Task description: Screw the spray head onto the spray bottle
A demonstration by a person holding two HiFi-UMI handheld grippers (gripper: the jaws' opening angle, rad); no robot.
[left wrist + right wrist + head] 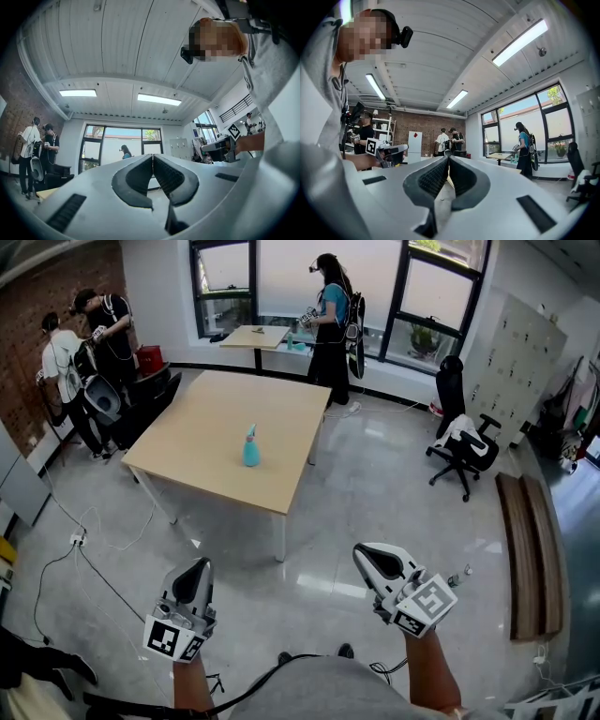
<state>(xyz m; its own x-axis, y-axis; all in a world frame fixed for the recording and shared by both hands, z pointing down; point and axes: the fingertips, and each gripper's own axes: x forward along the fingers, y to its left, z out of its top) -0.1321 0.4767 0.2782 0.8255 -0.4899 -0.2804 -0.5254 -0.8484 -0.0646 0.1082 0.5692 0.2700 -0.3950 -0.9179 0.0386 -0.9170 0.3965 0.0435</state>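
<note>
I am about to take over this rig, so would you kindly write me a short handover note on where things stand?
Left tool: shut, empty, held over the floor short of the table.
Right tool: shut, empty, also short of the table.
Things: the spray bottle stands upright on the table. The spray head seems to sit on top, but it is too small to tell if it is screwed on.
Done: nothing gripped.
Left: approach, check the head, and probably hold the bottle and twist it tight.
</note>
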